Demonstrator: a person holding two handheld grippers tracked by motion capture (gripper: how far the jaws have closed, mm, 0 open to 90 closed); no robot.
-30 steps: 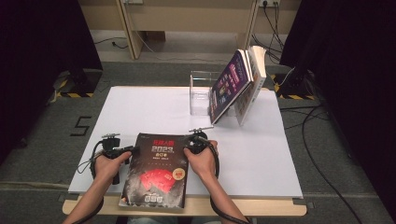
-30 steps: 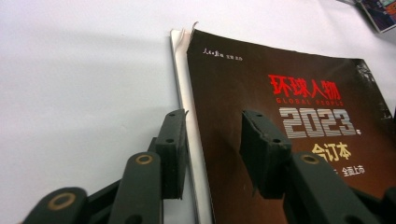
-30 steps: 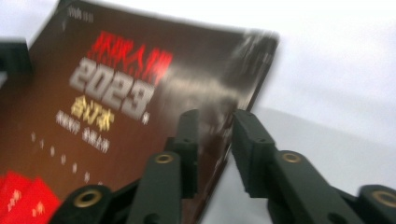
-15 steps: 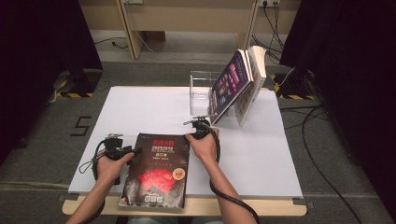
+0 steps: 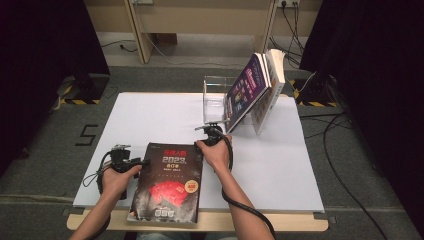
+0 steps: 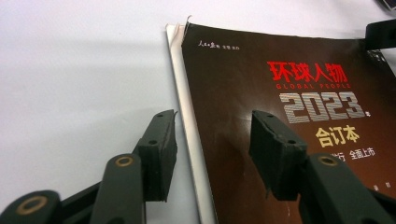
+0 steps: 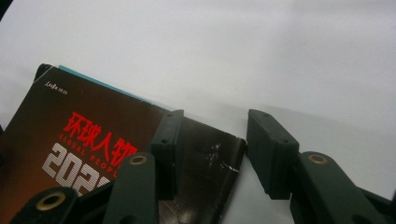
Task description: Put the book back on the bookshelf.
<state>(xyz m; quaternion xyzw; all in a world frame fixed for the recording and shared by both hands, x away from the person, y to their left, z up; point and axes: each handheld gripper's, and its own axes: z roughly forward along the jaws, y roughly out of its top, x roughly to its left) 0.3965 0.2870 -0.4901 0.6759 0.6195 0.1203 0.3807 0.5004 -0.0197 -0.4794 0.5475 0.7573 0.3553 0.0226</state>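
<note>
A dark book [image 5: 170, 182] with red and white cover print lies flat at the table's front centre, its near end over the front edge. My left gripper [image 5: 142, 161] sits at its left side. In the left gripper view the left gripper [image 6: 212, 149] is open and straddles the book's [image 6: 289, 93] spine edge. Its jaws have just been closing and the pads press nothing. My right gripper [image 5: 202, 132] is at the far right corner. In the right gripper view the right gripper [image 7: 212, 154] is open after widening, with the book's [image 7: 93, 126] corner between the jaws, untouched.
At the back right a clear acrylic stand [image 5: 215, 95] holds a purple-covered book [image 5: 247, 92] leaning against a white one [image 5: 270, 82]. The white table [image 5: 280, 165] stretches bare to the right of the dark book. Cables trail on the floor at right.
My right hand has slid away from the person along the book's right edge to its far corner, and its jaws stand wider. The left hand has stayed put.
</note>
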